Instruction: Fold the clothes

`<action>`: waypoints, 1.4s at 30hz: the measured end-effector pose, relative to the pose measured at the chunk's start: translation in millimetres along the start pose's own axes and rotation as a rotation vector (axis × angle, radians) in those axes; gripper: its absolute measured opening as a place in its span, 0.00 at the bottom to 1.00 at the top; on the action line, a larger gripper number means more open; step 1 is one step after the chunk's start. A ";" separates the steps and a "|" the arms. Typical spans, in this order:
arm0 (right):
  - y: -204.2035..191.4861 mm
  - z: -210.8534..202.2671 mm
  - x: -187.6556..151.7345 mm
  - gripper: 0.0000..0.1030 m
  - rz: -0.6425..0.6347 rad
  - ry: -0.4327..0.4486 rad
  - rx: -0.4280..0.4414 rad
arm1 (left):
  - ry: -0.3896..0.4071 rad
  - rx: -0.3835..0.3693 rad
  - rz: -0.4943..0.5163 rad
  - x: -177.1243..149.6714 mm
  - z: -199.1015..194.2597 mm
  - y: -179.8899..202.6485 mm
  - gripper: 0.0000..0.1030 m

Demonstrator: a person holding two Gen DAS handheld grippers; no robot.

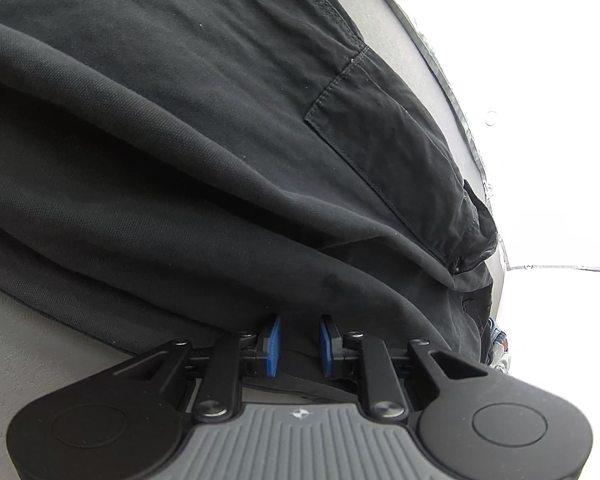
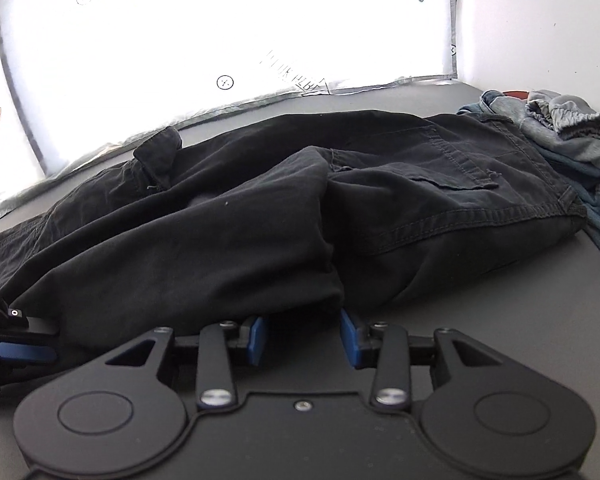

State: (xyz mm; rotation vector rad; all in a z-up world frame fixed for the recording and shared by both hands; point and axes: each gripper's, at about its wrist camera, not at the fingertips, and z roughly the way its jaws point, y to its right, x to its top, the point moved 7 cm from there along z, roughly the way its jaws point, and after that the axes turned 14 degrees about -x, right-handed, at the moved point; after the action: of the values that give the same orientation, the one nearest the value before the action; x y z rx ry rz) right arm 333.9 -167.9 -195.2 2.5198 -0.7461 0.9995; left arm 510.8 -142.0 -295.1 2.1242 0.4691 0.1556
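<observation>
Nearest, the left gripper [image 1: 299,346] pinches the black trousers' [image 2: 260,216] near edge on the worktop [image 2: 500,300] while the right gripper [image 2: 304,340] stands apart beside that edge (nothing held), so a fresh grasp for the next fold seems due.

The pants [image 2: 300,200] lie across the table [image 2: 500,320]. A pile of clothes [image 2: 572,136] sits at their far right end, touching them. The wall sheet [image 2: 220,32] stands behind, on the far side.
</observation>
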 end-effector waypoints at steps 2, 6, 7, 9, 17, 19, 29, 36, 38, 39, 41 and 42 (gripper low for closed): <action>8.8 11.7 4.7 0.40 0.010 0.005 -0.003 | 0.005 -0.002 -0.010 0.9 -1.7 -2.5 0.22; 51.0 14.4 19.1 0.44 -0.009 0.055 -0.012 | 0.013 -0.005 -0.036 2.5 -3.7 -8.1 0.22; 50.8 11.1 20.3 0.45 -0.024 0.067 -0.016 | 0.013 -0.005 -0.039 2.7 -3.3 -8.1 0.22; 79.4 77.2 49.6 0.47 -0.072 0.059 -0.051 | 0.014 -0.004 -0.042 3.2 -2.4 -8.1 0.22; 114.5 182.2 95.3 0.44 -0.202 0.077 -0.163 | 0.016 0.004 -0.028 2.1 0.8 -6.1 0.22; 116.9 181.8 92.8 0.31 -0.229 0.086 -0.207 | 0.017 0.019 -0.016 1.8 0.4 -4.5 0.22; 144.2 143.5 56.9 0.31 -0.286 0.064 -0.284 | 0.035 0.014 -0.045 2.2 -6.0 -14.3 0.22; 161.8 146.8 48.9 0.31 -0.331 0.063 -0.271 | 0.033 0.011 -0.048 -0.1 -10.1 -19.6 0.23; 166.2 148.5 45.4 0.31 -0.319 0.039 -0.245 | 0.037 -0.001 -0.059 -1.7 -15.3 -24.9 0.25; 169.2 148.3 45.1 0.31 -0.299 0.032 -0.229 | 0.039 0.001 -0.062 -2.4 -18.6 -27.4 0.27; 173.6 145.6 48.1 0.33 -0.275 0.029 -0.203 | 0.053 -0.004 -0.059 -2.5 -29.8 -32.8 0.29; 176.7 144.2 49.9 0.38 -0.271 0.031 -0.199 | 0.063 -0.010 -0.059 -2.2 -36.0 -35.3 0.29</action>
State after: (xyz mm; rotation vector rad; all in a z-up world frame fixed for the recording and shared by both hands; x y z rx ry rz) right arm 339.6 -396.6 -242.0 2.3487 -0.4541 0.8260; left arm 489.0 -97.3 -303.6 2.0983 0.5662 0.1907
